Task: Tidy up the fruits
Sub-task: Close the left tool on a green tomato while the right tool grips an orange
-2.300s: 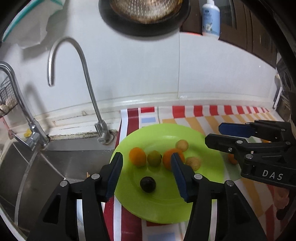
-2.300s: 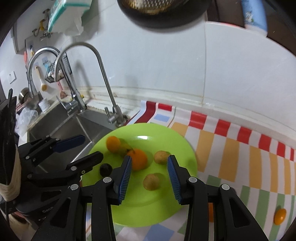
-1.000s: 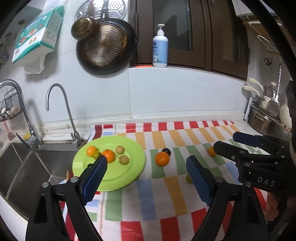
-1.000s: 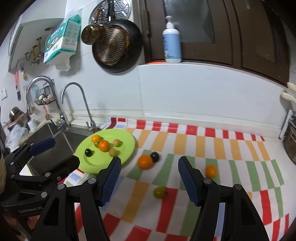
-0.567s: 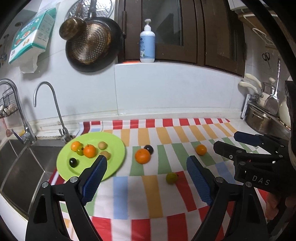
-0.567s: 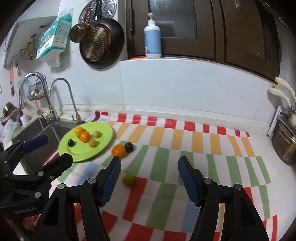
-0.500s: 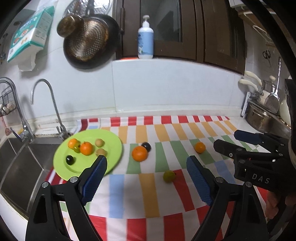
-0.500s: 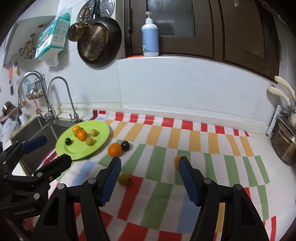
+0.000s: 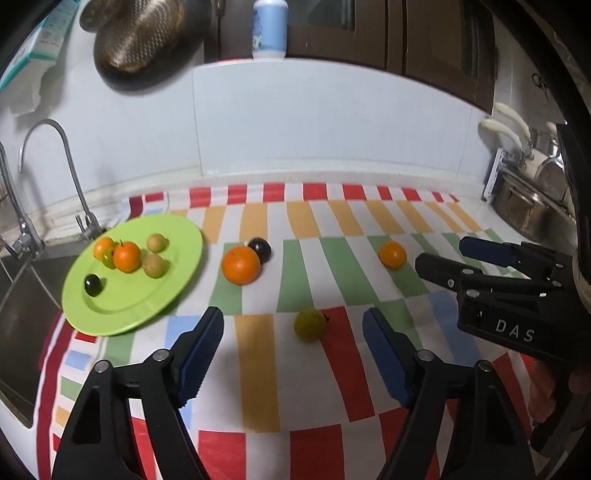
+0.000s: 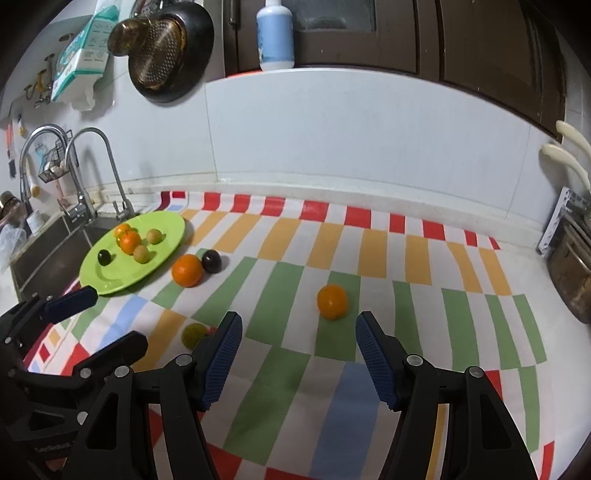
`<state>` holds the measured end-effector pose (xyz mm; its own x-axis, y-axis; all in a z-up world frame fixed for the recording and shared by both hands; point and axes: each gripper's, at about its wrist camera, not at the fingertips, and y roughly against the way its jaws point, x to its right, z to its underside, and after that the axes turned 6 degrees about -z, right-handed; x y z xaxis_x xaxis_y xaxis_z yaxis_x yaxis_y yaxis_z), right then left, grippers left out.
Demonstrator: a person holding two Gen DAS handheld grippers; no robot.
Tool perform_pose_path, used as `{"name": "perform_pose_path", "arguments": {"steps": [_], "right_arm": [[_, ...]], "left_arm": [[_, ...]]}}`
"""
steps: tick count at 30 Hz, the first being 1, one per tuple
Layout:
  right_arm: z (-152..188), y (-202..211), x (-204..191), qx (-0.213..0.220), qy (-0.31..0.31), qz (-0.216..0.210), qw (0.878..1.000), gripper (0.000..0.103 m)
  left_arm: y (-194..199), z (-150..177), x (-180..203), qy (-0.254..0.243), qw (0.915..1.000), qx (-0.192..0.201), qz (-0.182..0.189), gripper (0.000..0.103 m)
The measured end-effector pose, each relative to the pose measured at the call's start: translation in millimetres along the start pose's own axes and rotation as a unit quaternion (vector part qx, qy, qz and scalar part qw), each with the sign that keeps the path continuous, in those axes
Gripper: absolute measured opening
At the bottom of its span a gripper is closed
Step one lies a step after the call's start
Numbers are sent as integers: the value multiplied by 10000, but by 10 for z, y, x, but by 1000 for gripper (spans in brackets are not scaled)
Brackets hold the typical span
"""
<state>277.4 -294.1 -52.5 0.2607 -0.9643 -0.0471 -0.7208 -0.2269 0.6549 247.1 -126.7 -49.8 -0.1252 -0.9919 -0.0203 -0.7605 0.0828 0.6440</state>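
A green plate (image 9: 177, 236) (image 10: 166, 251) holds several small fruits at the left of the striped cloth. On the cloth lie a large orange (image 9: 241, 265) (image 10: 187, 270), a dark plum (image 9: 259, 249) (image 10: 211, 261), a small orange (image 9: 392, 254) (image 10: 331, 301) and a yellow-green fruit (image 9: 310, 325) (image 10: 192, 335). My left gripper (image 9: 293, 349) is open and empty, with the yellow-green fruit just ahead between its fingers. My right gripper (image 10: 295, 354) is open and empty, with the small orange just beyond its fingertips.
A sink with two taps (image 9: 70, 177) (image 10: 99, 166) lies left of the plate. A pan (image 10: 168, 51) and a soap bottle (image 10: 275, 33) are on the wall above. Metal pots (image 9: 524, 210) stand at the right end of the counter.
Both grippers pulled back from the plate and opened wide, then swung right and moved in over the loose fruits. The fruits themselves have not moved.
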Motion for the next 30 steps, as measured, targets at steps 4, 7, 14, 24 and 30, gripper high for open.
{"name": "perform_pose_path", "arguments": {"steps": [4, 7, 14, 24, 30], "right_arm": [[15, -154, 80, -141, -54, -15, 9999, 65], [16, -280, 123, -255, -52, -27, 9997, 64], [4, -514, 214, -488, -8, -57, 9988, 59], [-51, -814, 337, -767, -100, -101, 9969, 48], [-92, -950, 335, -855, -61, -55, 9963, 43]], "left_arm": [[-163, 16, 37, 24, 9998, -211, 55, 69], [-279, 26, 67, 56, 9992, -371, 124, 63], [-493, 47, 154, 63, 9975, -649, 266, 55], [-680, 48, 182, 113, 9949, -975, 217, 43], [-732, 35, 128, 196, 9941, -1037, 249, 33]]}}
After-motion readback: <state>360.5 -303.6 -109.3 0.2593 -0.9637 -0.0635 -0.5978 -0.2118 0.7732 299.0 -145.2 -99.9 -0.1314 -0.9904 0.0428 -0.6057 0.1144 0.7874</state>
